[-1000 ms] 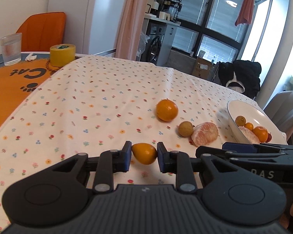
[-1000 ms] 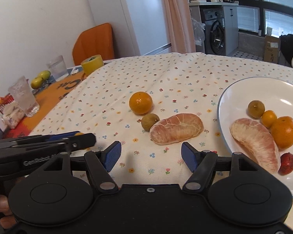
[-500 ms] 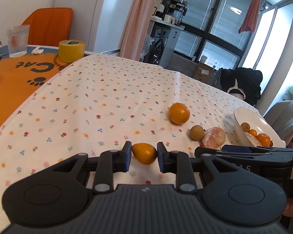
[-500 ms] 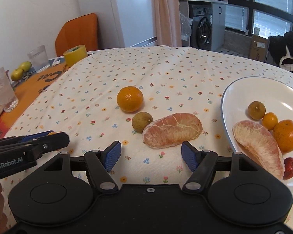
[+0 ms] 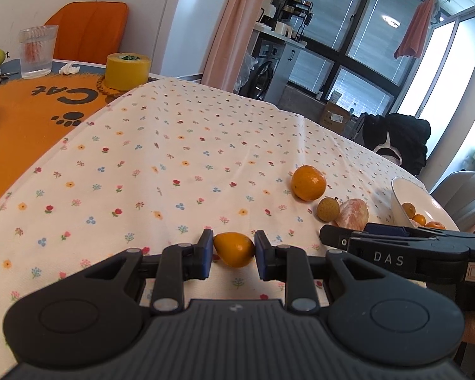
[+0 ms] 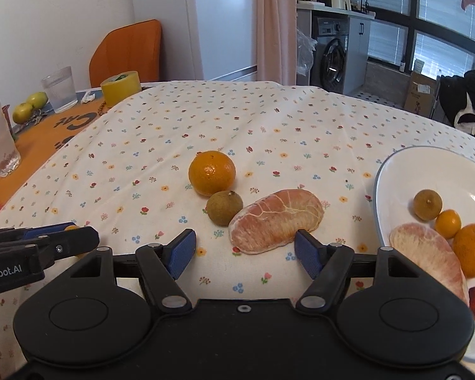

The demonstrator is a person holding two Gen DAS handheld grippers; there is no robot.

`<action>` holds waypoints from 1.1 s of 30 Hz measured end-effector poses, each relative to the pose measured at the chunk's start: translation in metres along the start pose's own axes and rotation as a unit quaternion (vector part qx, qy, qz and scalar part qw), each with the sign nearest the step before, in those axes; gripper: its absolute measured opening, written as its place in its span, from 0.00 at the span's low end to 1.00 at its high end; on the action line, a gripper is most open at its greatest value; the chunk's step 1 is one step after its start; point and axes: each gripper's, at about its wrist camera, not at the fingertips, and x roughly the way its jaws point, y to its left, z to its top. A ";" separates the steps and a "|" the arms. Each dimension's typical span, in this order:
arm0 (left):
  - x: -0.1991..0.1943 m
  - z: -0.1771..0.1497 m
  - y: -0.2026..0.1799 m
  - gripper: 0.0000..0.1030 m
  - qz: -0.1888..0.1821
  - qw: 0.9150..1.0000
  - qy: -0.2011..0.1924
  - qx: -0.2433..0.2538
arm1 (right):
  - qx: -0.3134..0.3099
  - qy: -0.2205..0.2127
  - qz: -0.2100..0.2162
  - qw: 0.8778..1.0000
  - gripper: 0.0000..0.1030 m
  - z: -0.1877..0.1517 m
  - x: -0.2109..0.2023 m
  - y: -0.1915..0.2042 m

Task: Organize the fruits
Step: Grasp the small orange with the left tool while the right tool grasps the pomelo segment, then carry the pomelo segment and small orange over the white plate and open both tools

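- orange and small, a kumquat (image 5: 234,249) is clamped between the blue pads (image 5: 205,250) of the left gripper (image 5: 232,250), over a flowered cloth (image 5: 174,158).
- whether the kumquat is lifted clear or resting on the cloth cannot be told from either view.
- the right gripper (image 6: 242,250) is held wide, with nothing between its fingers; a peeled pomelo segment (image 6: 275,220) lies just ahead of them on the cloth.
- a brownish round fruit (image 6: 224,207) is seen touching the segment's left end, and an orange (image 6: 211,172) sits just behind it.
- a white bowl (image 6: 427,164) stands at the right, already loaded with a second segment, an orange, two small fruits and a red one at the near edge.
- the kumquat is judged light, smooth and firm; a gentle grip across its middle should do, as it may slip out if squeezed near an end.
- the pomelo segment is judged soft and easily torn; it would best be taken across its narrow width, near the middle, with light pressure.
- the task is judged partly done: three fruits on the cloth and the held one are not yet in the bowl.
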 end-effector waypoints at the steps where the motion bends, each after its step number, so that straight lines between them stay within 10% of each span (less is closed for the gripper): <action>1: 0.000 0.000 0.000 0.25 0.000 1.000 0.000 -0.001 | 0.000 -0.001 -0.001 1.000 0.61 0.000 0.000 0.000; 4: 0.000 0.000 0.001 0.25 0.000 1.000 -0.001 -0.002 | -0.001 -0.006 -0.010 1.000 0.42 0.002 0.000 -0.003; 20: -0.005 -0.003 -0.008 0.25 -0.002 1.000 -0.005 0.007 | -0.007 -0.002 0.023 1.000 0.09 -0.011 -0.018 -0.006; 24: -0.008 -0.005 -0.012 0.25 -0.002 1.000 -0.005 0.010 | 0.015 0.004 0.031 0.999 0.15 -0.010 -0.020 -0.009; 27: -0.009 -0.005 -0.012 0.25 -0.002 1.000 -0.007 0.011 | 0.024 -0.003 0.030 0.999 0.42 -0.007 -0.019 -0.009; 33: -0.010 -0.003 -0.006 0.25 0.005 1.000 -0.008 0.005 | 0.025 0.004 0.023 0.999 0.48 0.002 -0.005 -0.005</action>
